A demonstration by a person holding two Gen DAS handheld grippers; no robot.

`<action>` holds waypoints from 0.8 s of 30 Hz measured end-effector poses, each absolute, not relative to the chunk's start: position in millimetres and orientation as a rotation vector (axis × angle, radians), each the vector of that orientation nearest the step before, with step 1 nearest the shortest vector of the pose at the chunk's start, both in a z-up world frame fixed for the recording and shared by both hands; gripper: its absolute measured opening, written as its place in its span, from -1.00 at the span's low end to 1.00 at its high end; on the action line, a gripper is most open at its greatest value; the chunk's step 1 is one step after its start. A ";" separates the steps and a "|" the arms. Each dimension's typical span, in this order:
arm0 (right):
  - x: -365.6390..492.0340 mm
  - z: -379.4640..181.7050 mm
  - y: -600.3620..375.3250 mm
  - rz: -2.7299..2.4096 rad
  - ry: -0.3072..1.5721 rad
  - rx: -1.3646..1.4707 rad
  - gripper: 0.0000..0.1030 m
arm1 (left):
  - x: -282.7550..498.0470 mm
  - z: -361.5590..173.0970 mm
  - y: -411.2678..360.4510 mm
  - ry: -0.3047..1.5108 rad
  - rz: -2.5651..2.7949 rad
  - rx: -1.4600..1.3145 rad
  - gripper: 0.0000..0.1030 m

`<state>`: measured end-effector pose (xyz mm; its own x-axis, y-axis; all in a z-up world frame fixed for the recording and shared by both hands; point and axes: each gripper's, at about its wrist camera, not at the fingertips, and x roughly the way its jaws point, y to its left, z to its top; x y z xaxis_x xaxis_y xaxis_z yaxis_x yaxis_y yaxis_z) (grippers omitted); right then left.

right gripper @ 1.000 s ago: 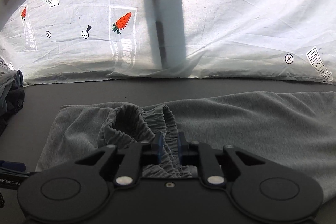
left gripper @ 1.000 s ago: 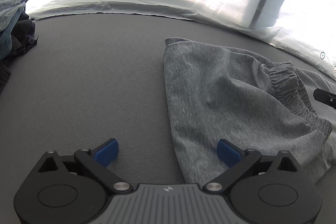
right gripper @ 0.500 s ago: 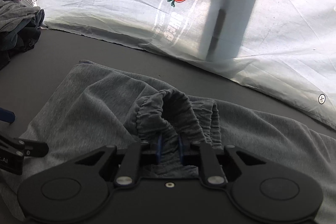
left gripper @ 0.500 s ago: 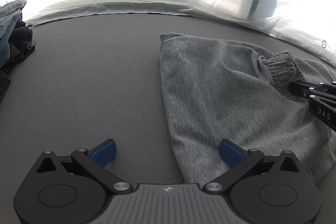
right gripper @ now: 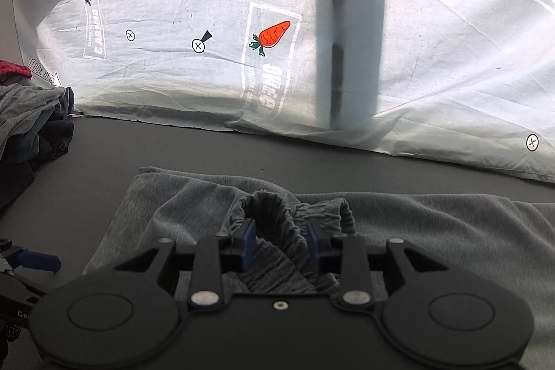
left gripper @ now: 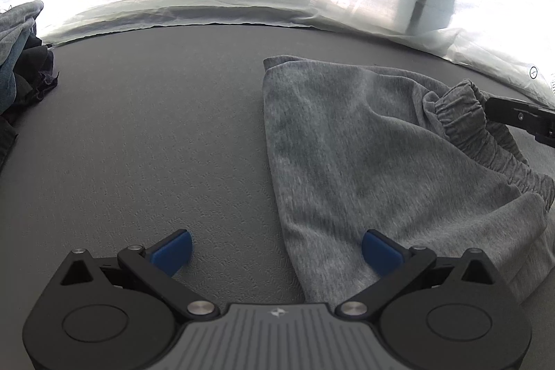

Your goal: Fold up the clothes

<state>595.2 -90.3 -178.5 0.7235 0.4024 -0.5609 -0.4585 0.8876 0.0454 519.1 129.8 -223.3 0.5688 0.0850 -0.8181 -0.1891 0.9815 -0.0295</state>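
Grey sweatpants [left gripper: 367, 162] lie on the dark grey table [left gripper: 156, 134], filling the right half of the left wrist view. Their left edge runs from the upper centre down to the bottom centre of the frame. Elastic waistband [left gripper: 464, 113] bunched at the right side of that view.

Left gripper [left gripper: 275, 250]: jaws spread wide, nothing pinched. Left blue pad [left gripper: 171, 250] over bare table; right blue pad [left gripper: 380, 252] over the cloth near its lower left edge. Whether either pad rests on the surface cannot be told from this angle.

Right gripper [right gripper: 280, 247]: jaws opening, gathered waistband [right gripper: 277, 224] between the blue pads, standing up in a loose hump at lower centre of the right wrist view. Pads look to sit at the sides of the fold rather than squeezing it. The black tip of this gripper shows at the right edge of the left wrist view, just beside the waistband.

Pile of other clothes [right gripper: 31, 120] at the left edge of both views, well apart from the sweatpants. White sheet [right gripper: 433, 58] printed with carrots and arrows hangs behind the table's far edge.
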 end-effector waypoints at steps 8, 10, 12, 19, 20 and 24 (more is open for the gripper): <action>597.8 -194.1 -61.5 0.564 0.630 -0.234 -0.35 | 517.8 -225.4 129.4 0.948 0.160 -0.116 1.00; 601.7 -198.4 -60.1 0.564 0.640 -0.261 -0.55 | 517.4 -225.3 129.2 0.948 0.160 -0.116 1.00; 606.1 -196.7 -64.5 0.556 0.643 -0.263 -0.85 | 517.5 -225.2 129.0 0.948 0.160 -0.116 1.00; 625.5 -200.0 -105.3 0.361 0.653 -0.175 -0.88 | 516.0 -225.8 126.9 0.939 0.161 -0.112 1.00; 627.5 -204.8 -108.0 0.353 0.666 -0.169 -0.87 | 515.6 -225.9 126.6 0.937 0.161 -0.112 1.00; 631.1 -216.8 -114.7 0.309 0.697 -0.106 -0.69 | 515.5 -225.7 126.8 0.939 0.160 -0.111 1.00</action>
<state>631.1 -114.7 -216.8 0.7239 0.2439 -0.6454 -0.3142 0.9493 0.0064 515.5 126.8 -225.7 0.5804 0.0884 -0.8095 -0.1849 0.9824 -0.0252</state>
